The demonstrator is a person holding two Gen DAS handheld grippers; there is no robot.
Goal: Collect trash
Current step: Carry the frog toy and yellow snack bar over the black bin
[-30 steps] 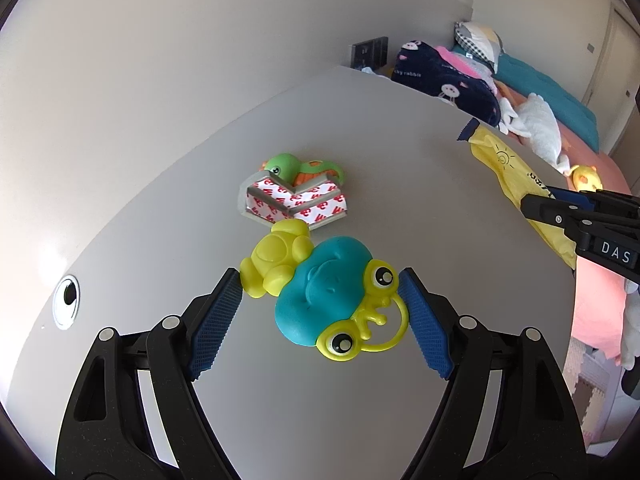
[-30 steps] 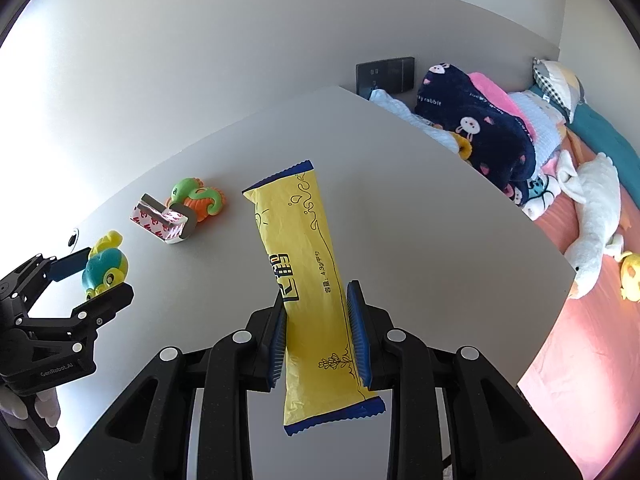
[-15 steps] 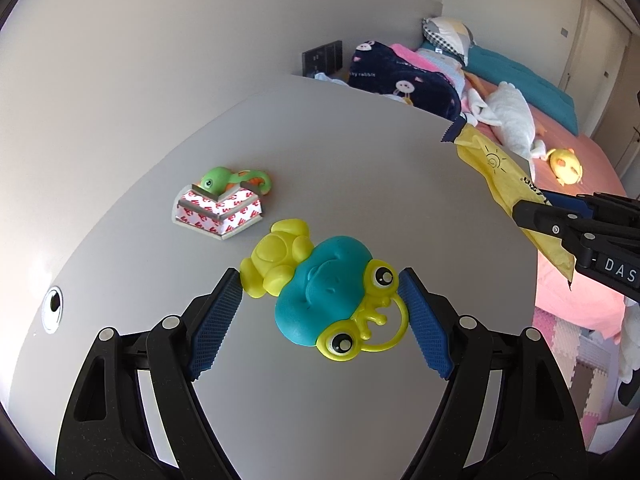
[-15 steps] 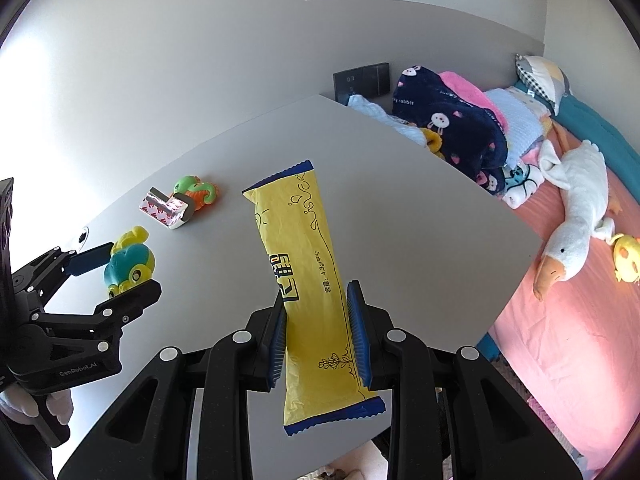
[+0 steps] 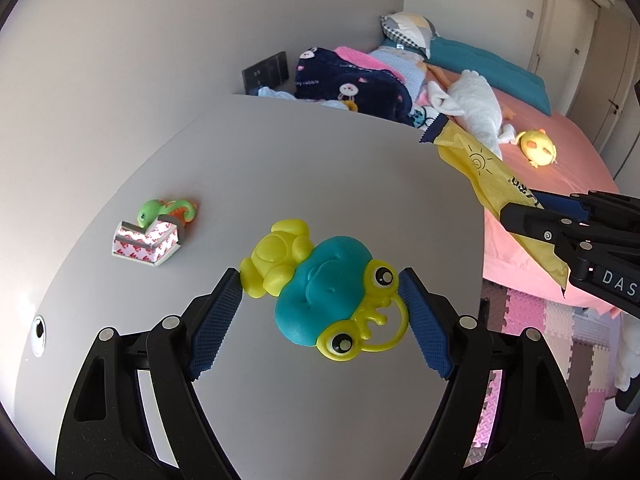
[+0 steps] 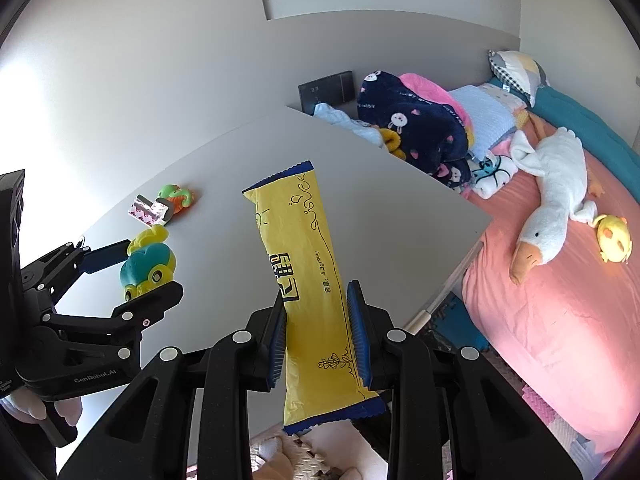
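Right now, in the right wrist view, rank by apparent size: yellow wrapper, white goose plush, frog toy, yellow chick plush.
1. yellow wrapper, though it is nearest the camera.
2. white goose plush.
3. frog toy.
4. yellow chick plush, close to the frog toy, so unsure.

A grey table carries two things near its left edge: a green and orange toy and, touching it on the near side, a small red-and-white patterned box. A round hole sits in the tabletop at the near left. Beyond the table's right edge a pink bed holds a white goose, a yellow chick, a navy blanket and pillows.
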